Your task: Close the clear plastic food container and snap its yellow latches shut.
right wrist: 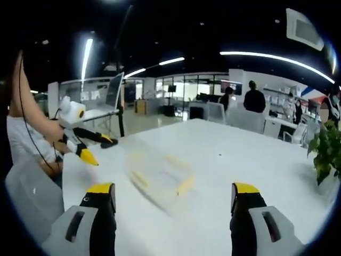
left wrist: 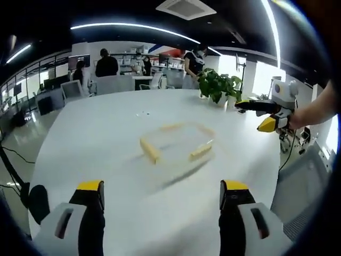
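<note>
Both grippers, the left gripper (left wrist: 161,196) and the right gripper (right wrist: 173,198), were held with jaws spread wide and empty above the white table (left wrist: 96,133), near whose middle the clear container (left wrist: 177,144) with yellow latches (left wrist: 149,149) was seen, blurred.

Left gripper (left wrist: 161,200) jaws wide apart, nothing between, above near edge of white table (left wrist: 101,138). Clear container (left wrist: 178,146) with yellow latches (left wrist: 201,151) mid-table, motion-blurred. Right gripper (left wrist: 264,114) held in a hand at far right, jaws spread. Potted plant (left wrist: 218,85) far right.
</note>
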Available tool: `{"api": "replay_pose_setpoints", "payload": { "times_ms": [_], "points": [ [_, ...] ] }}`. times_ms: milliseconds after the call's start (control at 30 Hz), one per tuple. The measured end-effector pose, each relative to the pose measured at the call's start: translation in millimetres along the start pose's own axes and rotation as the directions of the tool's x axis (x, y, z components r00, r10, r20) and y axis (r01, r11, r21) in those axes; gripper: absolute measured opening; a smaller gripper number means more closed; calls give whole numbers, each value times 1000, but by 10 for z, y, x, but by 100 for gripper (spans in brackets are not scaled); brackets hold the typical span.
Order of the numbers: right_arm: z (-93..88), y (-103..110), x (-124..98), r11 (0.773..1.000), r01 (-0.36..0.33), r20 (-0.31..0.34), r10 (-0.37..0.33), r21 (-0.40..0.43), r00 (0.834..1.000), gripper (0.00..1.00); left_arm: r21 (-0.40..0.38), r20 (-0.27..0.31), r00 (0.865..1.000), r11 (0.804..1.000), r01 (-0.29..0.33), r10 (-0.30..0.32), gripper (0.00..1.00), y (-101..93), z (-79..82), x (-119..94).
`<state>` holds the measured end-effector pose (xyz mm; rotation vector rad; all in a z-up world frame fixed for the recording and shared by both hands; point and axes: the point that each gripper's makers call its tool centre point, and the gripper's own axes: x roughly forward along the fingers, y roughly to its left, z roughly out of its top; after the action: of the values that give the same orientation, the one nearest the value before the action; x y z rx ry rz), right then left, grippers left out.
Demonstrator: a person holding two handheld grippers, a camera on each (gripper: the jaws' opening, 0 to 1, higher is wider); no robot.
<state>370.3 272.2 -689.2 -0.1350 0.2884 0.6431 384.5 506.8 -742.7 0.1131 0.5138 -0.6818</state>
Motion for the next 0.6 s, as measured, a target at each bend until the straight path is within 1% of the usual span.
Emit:
{"api": "replay_pose_setpoints", "payload": {
  "times_ms": [67, 233, 467, 600],
  "points": [
    [-14, -6, -48, 1000, 12, 2, -12, 0, 1000, 91, 12, 5, 1000, 1000, -6, 6, 90, -34, -31, -48],
    [-52, 25, -153, 999, 23, 2, -23, 25, 1000, 90, 2, 4, 1000, 1000, 1, -1, 90, -140, -113, -137],
    [-113, 102, -244, 999, 18, -3, -18, 30, 1000, 89, -26, 7, 1000, 1000, -1, 2, 90, -200, -185, -229],
    [-113, 122, -301, 999, 22, 8, -23, 44, 1000, 90, -32, 12, 1000, 999, 0, 1, 90, -237, -206, -280]
  ]
}}
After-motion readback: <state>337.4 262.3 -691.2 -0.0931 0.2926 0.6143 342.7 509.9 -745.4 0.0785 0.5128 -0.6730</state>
